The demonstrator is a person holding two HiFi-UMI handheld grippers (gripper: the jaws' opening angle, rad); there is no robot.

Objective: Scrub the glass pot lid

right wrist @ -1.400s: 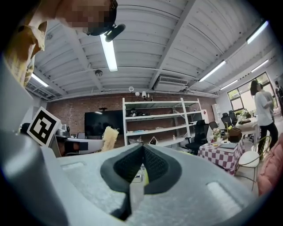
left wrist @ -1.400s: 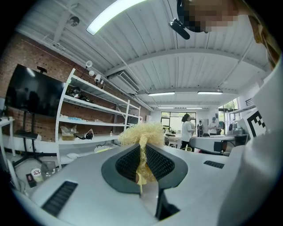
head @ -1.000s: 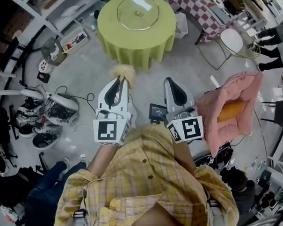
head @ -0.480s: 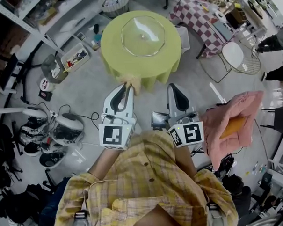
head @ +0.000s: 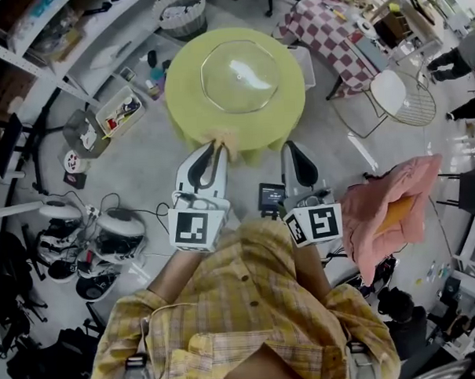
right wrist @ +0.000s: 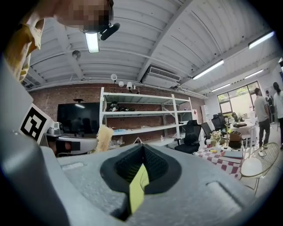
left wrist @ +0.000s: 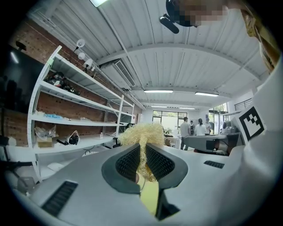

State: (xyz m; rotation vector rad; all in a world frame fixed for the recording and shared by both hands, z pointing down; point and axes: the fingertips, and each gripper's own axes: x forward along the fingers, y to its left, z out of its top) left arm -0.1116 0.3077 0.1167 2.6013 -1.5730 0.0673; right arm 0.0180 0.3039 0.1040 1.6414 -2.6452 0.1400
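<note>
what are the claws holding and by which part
The left claw pinches a pale fibrous scrubber by its lower end, its tuft sticking out in front. The right claw is shut, holding nothing.

Bright, even indoor light fills the head view, with soft shadows on the floor (head: 142, 161) and white glare patches on the glass pot lid (head: 239, 75). Both gripper views are fisheye: black corners, bowed shelves (left wrist: 75, 97). Ceiling tube lights (left wrist: 158, 91) and far windows (left wrist: 166, 117) blow out; the near scrubber (left wrist: 141, 134) looks slightly soft.
</note>
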